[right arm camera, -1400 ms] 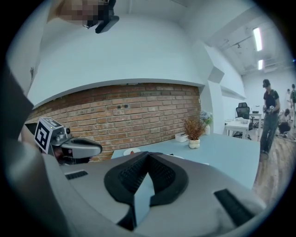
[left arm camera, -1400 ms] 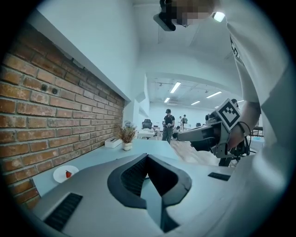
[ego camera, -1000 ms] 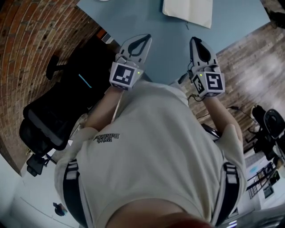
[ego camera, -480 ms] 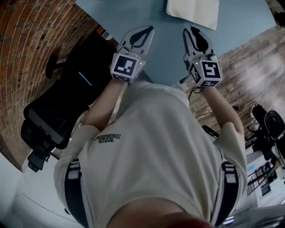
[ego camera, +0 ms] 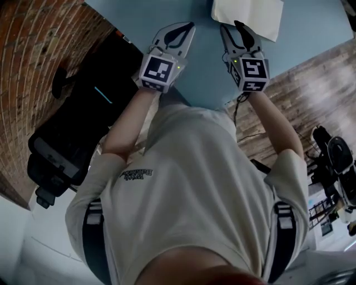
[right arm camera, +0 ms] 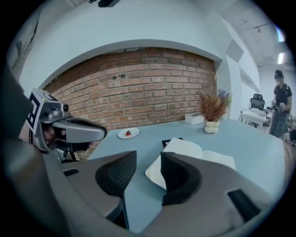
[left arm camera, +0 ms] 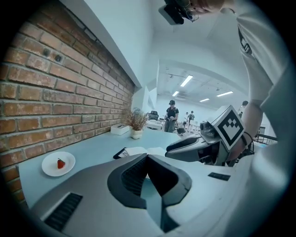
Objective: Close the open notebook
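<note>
Over the table, our left gripper is closed and empty; our right gripper has just been opening, jaws apart and empty, near the notebook.

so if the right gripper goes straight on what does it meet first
The right gripper would probably meet the near edge of the open notebook first; depth is unclear. Its jaws have just been opening, nothing between them.

There are two hand-held grippers, one open notebook, one plate, one strawberry and one potted plant.
</note>
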`<state>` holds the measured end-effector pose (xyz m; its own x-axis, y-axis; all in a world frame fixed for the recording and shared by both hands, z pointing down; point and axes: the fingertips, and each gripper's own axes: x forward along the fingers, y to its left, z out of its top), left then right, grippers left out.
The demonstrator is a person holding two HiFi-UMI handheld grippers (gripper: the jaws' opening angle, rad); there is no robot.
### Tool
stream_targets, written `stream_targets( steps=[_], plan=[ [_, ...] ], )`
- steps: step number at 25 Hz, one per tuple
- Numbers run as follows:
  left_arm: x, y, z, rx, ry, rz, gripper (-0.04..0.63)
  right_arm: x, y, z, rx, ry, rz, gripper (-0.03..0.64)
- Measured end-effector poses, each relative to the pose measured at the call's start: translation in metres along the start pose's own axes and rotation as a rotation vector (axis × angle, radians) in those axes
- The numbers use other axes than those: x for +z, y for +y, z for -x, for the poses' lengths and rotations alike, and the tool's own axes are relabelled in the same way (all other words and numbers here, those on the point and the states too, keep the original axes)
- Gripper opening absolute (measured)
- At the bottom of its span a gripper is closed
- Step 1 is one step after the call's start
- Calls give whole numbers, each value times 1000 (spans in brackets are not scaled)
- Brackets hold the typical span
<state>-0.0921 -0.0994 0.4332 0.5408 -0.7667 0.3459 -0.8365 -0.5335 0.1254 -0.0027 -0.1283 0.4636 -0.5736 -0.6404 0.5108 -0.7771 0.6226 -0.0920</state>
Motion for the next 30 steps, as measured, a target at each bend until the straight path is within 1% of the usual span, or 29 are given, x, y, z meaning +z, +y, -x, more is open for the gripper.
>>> stream_targets(
  steps=[7,10,13,16,18,19,22,25,29,30],
  plan=[
    [-29,5,-34,-43,58,13,11,-32,-2,-46,28,102,52,167],
    [-40,3,-42,-57,81,15,11,-42,-1,-60,23,138,91,167],
    [-53,5,-49,-60,105,28,11,-57,-2,-70,14,192,105,167],
    [-63,9,-54,-57,126,40,11,-68,-2,-78,5,222,114,167],
    [-68,10,-56,-59,135,47,11,-72,-4,-81,-4,232,109,166],
    [-69,10,-57,-60,137,50,11,-75,-6,-82,-12,237,101,148],
    [-70,8,-58,-64,141,51,11,-81,-14,-83,-41,249,46,4],
    [-69,5,-58,-65,142,45,11,-84,-20,-80,-41,247,10,3],
    [-69,3,-57,-60,141,35,11,-74,-15,-75,-13,197,39,6],
    [-69,4,-56,-57,142,36,11,-71,-11,-76,0,188,55,41]
  ],
)
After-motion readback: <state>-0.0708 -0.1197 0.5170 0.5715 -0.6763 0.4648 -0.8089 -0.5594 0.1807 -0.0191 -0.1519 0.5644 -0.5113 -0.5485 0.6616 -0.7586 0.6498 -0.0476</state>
